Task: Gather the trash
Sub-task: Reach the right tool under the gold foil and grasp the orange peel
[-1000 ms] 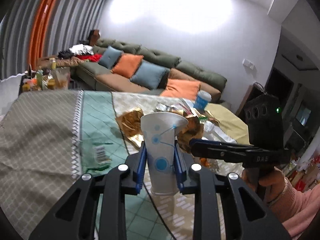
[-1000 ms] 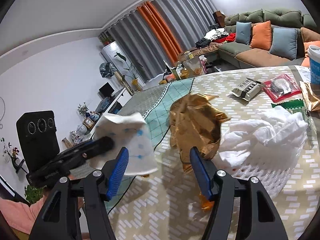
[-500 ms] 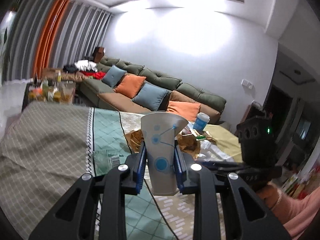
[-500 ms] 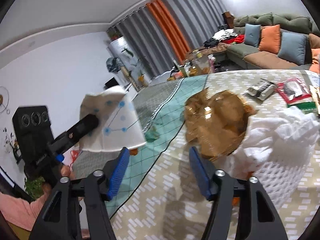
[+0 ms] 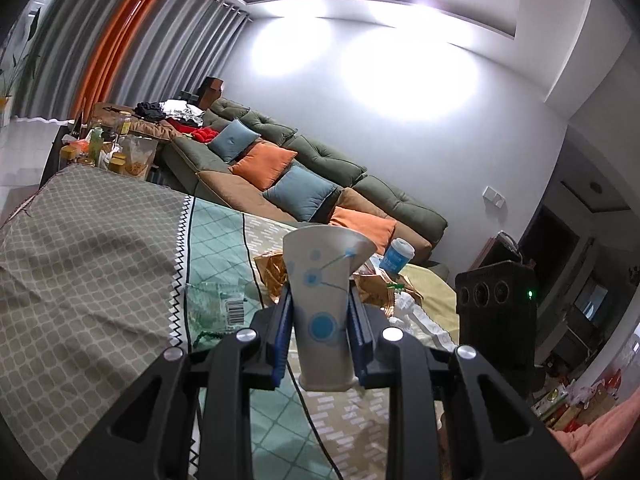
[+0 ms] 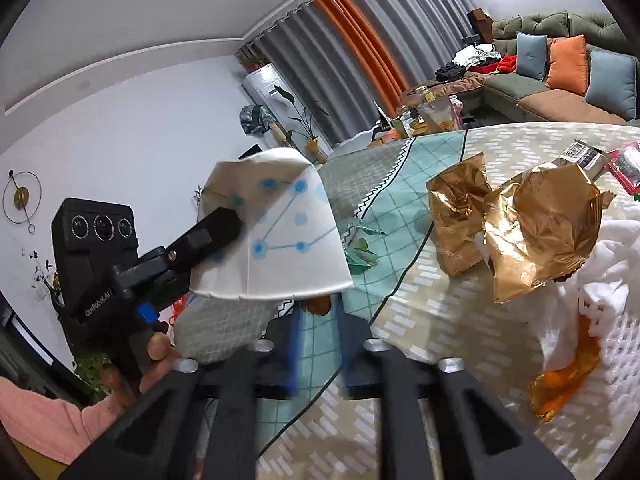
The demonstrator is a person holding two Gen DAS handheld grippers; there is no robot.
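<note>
A squashed white paper cup (image 5: pixel 320 312) with blue dots stands upright between the blue pads of my left gripper (image 5: pixel 320 296), which is shut on it above the table. The right wrist view shows the same cup (image 6: pixel 276 240) at the left, with a left finger (image 6: pixel 208 236) lying across it. My right gripper (image 6: pixel 320 320) is low over the tablecloth just below the cup; its jaws are closing, a narrow gap remains and nothing is between them. Crumpled gold foil wrappers (image 6: pixel 540 232) lie to its right.
A clear green wrapper with a barcode (image 5: pixel 216 308) lies on the patterned tablecloth (image 5: pixel 80 280). White tissue (image 6: pixel 600 272) and an orange wrapper (image 6: pixel 560 388) sit at the right. A blue cup (image 5: pixel 396 256) stands further back. Beyond the table is a sofa (image 5: pixel 320 168).
The right gripper's jaws have narrowed from wide to a small gap, and it has slid left, away from the gold wrapper. The left gripper has rolled and shifted a little with the cup.
</note>
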